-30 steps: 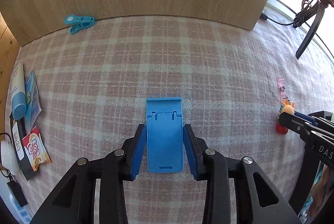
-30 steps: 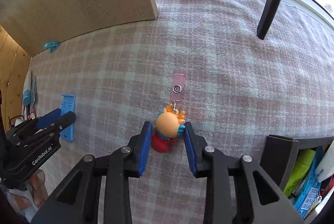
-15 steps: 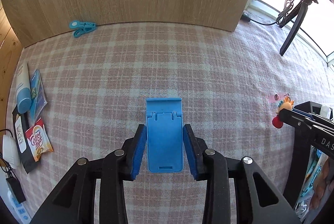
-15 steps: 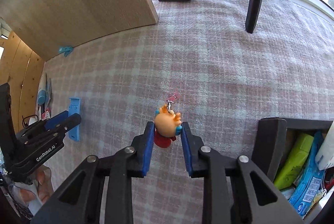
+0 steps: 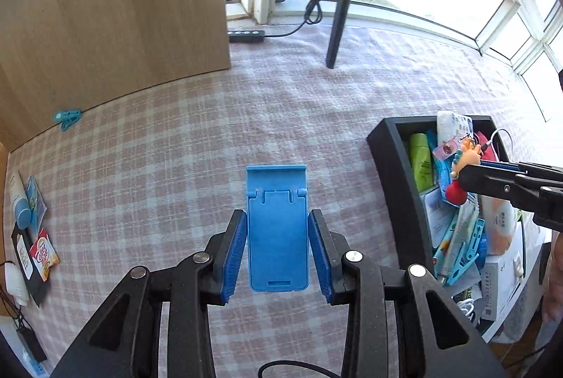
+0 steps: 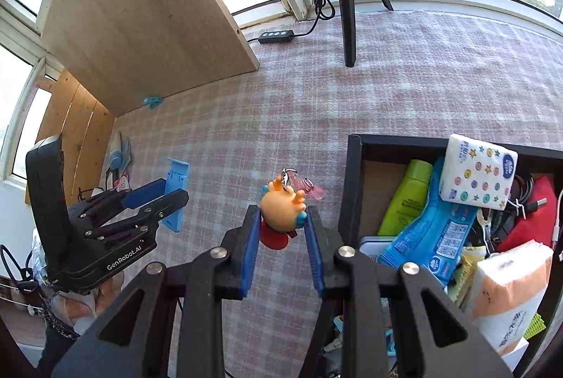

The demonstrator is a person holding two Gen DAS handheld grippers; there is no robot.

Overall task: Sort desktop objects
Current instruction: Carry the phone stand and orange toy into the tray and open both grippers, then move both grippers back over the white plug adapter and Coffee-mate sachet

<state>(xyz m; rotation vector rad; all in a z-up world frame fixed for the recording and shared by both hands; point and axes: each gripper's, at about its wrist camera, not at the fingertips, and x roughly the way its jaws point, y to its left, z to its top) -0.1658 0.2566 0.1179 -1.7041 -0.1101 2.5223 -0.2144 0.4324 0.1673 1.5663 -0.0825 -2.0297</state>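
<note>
"GenRobot.AI" marks the left hand-held gripper (image 6: 172, 198) clamping blue stand (image 6: 176, 191).

"GenRobot.AI" on left tool (image 6: 176, 198)

A flat blue phone stand (image 5: 277, 230) is clamped lengthwise between blue pads, lifted above the checked tablecloth (image 5: 197, 145). An orange toy keychain (image 6: 281, 209) with a red base and pink strap is gripped likewise, just beside the left wall of a full black box (image 6: 352, 188).
</note>
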